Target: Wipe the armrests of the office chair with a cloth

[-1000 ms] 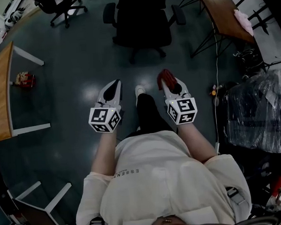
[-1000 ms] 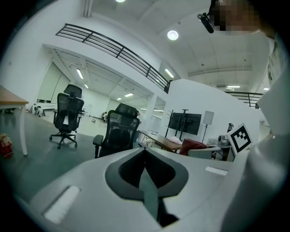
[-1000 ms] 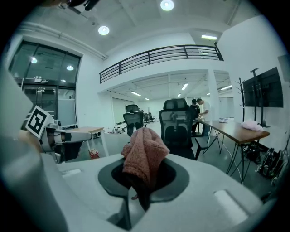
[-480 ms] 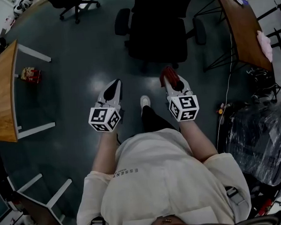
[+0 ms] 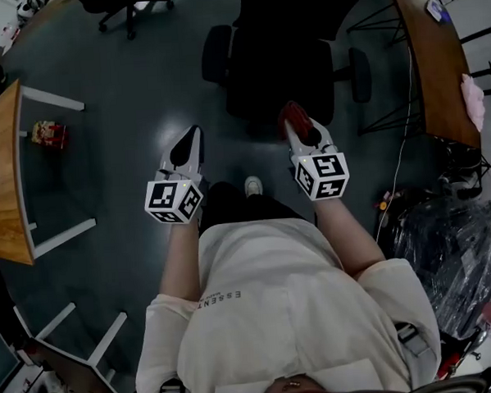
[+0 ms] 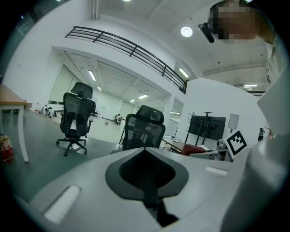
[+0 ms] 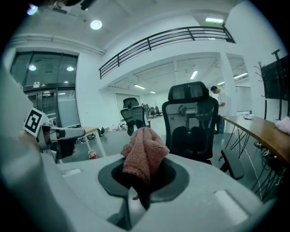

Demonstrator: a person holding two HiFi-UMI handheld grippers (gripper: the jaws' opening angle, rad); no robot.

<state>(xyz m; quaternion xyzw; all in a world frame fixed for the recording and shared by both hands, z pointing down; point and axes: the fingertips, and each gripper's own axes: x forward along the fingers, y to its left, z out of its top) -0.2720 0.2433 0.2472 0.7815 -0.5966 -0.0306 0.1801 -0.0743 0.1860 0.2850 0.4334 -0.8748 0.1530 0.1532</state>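
The right gripper [image 5: 303, 137] is clenched on the reddish cloth [image 5: 291, 115]. The left gripper [image 5: 190, 142] is closed on nothing. The office chair [image 5: 280, 66] stands just ahead. Neither gripper touches its armrests [image 5: 360, 75], so probably all the wiping remains.

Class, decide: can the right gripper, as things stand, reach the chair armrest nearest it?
Probably yes: the right gripper, shut on the cloth, hangs close to the office chair, and nothing stands between it and that armrest.

Pink cloth [image 7: 144, 154] tight in the right gripper [image 7: 138, 186], black office chair [image 7: 191, 122] and its armrest [image 7: 231, 165] ahead.
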